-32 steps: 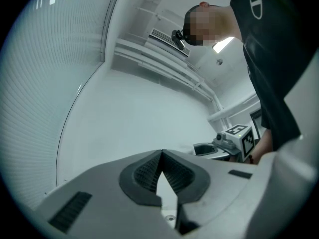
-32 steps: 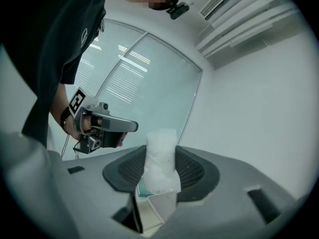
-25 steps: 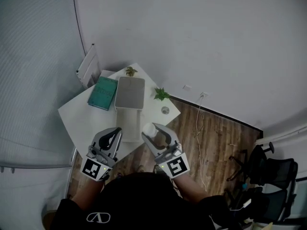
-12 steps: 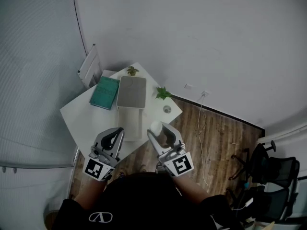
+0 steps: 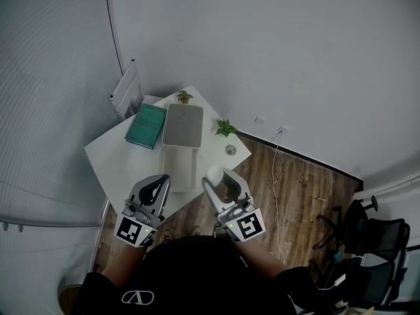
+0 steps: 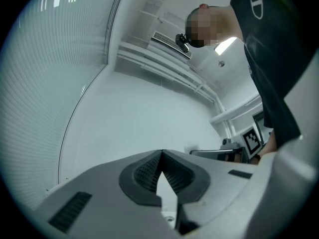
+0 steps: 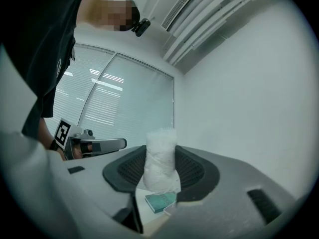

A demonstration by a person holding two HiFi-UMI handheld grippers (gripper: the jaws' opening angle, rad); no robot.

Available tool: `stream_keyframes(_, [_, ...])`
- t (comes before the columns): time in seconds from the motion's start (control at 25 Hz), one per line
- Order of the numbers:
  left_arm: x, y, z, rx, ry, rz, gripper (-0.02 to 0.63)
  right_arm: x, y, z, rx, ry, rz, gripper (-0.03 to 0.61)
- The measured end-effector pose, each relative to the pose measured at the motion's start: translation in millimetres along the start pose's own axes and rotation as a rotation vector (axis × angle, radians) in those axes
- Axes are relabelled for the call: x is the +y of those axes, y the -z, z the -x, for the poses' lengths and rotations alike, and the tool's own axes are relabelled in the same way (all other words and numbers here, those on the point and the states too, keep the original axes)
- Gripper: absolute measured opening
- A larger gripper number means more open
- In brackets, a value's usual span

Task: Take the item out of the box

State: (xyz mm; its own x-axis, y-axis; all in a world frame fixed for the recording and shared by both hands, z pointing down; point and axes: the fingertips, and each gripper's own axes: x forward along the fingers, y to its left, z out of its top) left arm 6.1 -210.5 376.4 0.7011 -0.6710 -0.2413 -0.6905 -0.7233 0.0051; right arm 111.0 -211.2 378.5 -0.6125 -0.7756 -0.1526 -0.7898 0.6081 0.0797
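One white wrapped item (image 7: 160,153) stands pinched between the two dark pads of the right gripper (image 7: 160,172), its top poking up past the jaws. In the head view it is out of the box (image 5: 179,168), just to the right of the box's near end. The box is a long white one with its grey lid (image 5: 182,125) folded open at the far end, and it lies on a small white table (image 5: 111,166).

The left gripper (image 6: 160,157) has its jaws drawn together, tips meeting, with nothing between them; in the head view it is near the box's near end, on the left side.

Left of the box's lid lies a teal book (image 5: 146,125). Beyond the lid is a small potted plant (image 5: 184,97), and to the lid's right a second plant (image 5: 226,128). A small round cup (image 5: 230,150) is on the table right of the box. Further right of the box, a white cable (image 5: 274,182) trails over the wooden floor (image 5: 298,195).
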Motion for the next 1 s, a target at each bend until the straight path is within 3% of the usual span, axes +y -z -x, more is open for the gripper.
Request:
stream_keyframes(0.16, [-1, 6, 4, 0.027, -0.001, 0.008, 0.005, 0, 1, 0, 0.001, -0.003, -0.011, 0.178])
stream_keyframes(0.28, [1, -7, 1, -0.014, -0.016, -0.010, 0.005, -1, 0, -1, 0.000, -0.003, -0.025, 0.176])
stream_keyframes(0.92, [2, -5, 5, -0.008, -0.028, -0.009, 0.005, 0, 7, -1, 0.016, -0.008, -0.051, 0.175])
stream_keyframes(1.0, [3, -14, 2, -0.043, -0.038, -0.021, 0.005, -2, 6, 0, 0.011, -0.004, -0.037, 0.175])
